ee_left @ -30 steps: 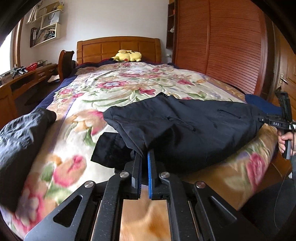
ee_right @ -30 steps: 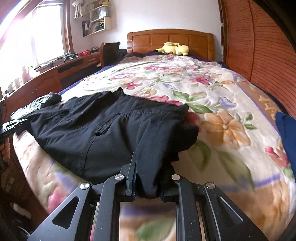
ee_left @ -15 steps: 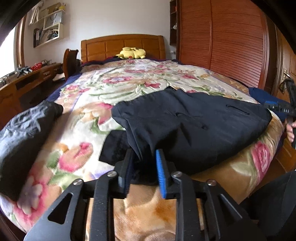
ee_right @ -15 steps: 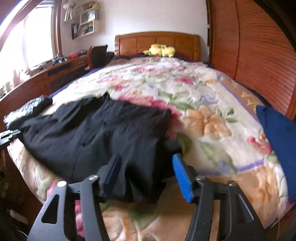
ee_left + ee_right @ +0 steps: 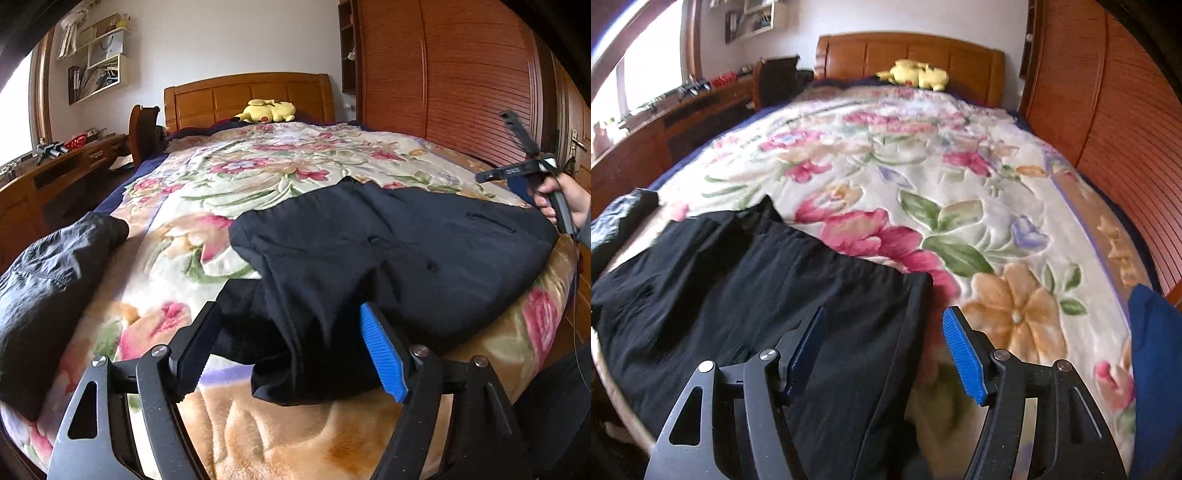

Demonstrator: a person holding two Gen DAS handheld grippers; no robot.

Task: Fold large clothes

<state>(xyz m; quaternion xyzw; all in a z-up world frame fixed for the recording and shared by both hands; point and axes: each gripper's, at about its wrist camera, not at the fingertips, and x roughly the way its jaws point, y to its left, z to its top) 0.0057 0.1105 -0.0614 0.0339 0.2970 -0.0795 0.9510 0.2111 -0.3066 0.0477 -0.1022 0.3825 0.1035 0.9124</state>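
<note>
Both tongs stand apart from the cloth. The left tongs are opening, and a hanging fold of the black garment lies between the pads without being pressed. The right tongs are wide, with the right edge of the same garment below the gap; the pads do not touch it.

Much is hard to read. The right wrist view is blurred, so seams and pockets of the garment cannot be made out there. In the left wrist view the right tongs appear at the far right, smeared, held by a hand that the frame cuts off. The near edge of the garment falls over the bed's edge behind the tongs, so its end is hidden. A dark grey garment at the left is cut by the frame.

The black garment lies spread flat across the near part of the bed, with one corner reaching toward the far side. Its cloth is thin and matt, with small slit pockets. The blanket is thick and fluffy, with a flower pattern. A blue cloth lies at the bed's right edge. A yellow plush toy rests by the wooden headboard. The pads are blue and ribbed.
</note>
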